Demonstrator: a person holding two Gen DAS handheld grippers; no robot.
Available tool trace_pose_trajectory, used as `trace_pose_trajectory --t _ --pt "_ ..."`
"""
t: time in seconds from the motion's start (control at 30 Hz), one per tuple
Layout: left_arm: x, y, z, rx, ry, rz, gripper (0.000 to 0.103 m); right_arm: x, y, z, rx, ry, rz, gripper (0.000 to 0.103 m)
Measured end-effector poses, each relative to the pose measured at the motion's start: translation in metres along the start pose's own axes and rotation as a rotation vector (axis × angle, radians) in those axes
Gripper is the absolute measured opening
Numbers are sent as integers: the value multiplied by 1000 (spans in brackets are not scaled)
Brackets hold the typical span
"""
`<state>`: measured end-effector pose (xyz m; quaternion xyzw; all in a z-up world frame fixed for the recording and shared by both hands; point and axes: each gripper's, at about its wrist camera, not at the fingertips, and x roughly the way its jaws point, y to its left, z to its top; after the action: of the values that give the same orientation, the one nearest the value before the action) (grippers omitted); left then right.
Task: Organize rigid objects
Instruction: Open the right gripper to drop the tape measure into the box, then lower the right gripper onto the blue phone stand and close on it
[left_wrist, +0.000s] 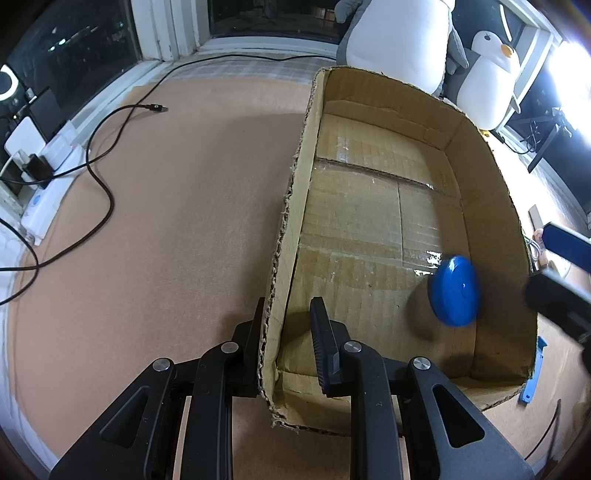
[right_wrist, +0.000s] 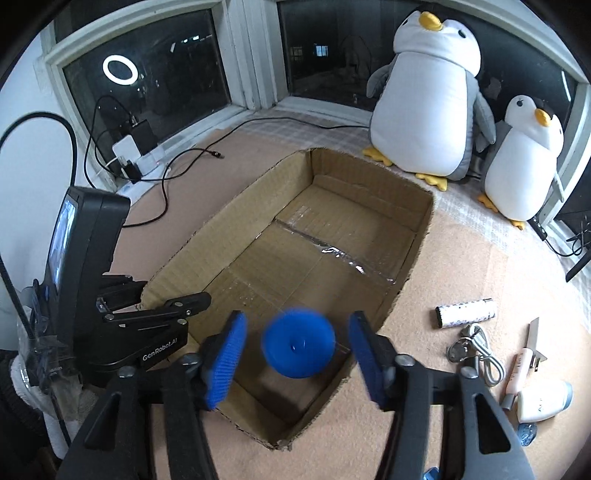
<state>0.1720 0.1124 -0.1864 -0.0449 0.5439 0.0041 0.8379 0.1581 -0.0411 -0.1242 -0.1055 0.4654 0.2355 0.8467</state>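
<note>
smooth blue disc (right_wrist: 298, 346), corrugated cardboard box (right_wrist: 369, 206)

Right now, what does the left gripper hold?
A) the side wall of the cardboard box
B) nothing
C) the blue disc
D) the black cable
A: in the left wrist view the left gripper has one finger on each side of the cardboard box wall, pinching its torn edge.

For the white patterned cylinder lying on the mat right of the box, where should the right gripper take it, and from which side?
Grip the white patterned cylinder across its round middle, coming from above with the right gripper, fingers either side of its long axis. It lies flat on the mat, apart from the cardboard box, with bare mat along its far side; the grey cable lies close on the near side, so probably lower carefully.
</note>
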Motion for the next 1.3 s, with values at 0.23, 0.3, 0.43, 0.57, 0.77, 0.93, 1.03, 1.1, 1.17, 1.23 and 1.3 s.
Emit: trace_pose_trajectory --t 0.23,0.3,0.43,0.57,0.77,0.93,1.03,1.1,1.17,1.23,1.3 --pt "0 0 0 11 -1 -2 19 -36 -20 -6 74 -49 -17 60" --pt "0 0 0 13 -2 -4 19 -52 -26 -12 91 -63 -37 60" --pt "0 0 1 16 -1 -7 19 -82 -38 -25 134 -83 -76 60" --pt "0 0 1 23 1 -10 19 -111 -52 -41 180 -97 -116 60" --pt "0 -1 2 33 4 -13 19 -152 -68 -76 251 -104 -171 60" --pt "0 -2 2 37 3 -8 19 -163 -82 -107 305 -72 -207 60" --pt "0 -2 1 33 2 -9 19 -156 -94 -119 355 -45 -193 60" --pt "0 -1 1 28 2 -12 19 -146 -104 -127 397 -26 -167 60" --pt "0 0 1 23 3 -15 19 -134 -107 -134 416 -5 -178 60" --pt "0 0 0 22 1 -16 19 -119 -113 -140 446 22 -179 60" --pt "0 0 0 23 2 -16 19 -103 -119 -146 495 57 -144 60"
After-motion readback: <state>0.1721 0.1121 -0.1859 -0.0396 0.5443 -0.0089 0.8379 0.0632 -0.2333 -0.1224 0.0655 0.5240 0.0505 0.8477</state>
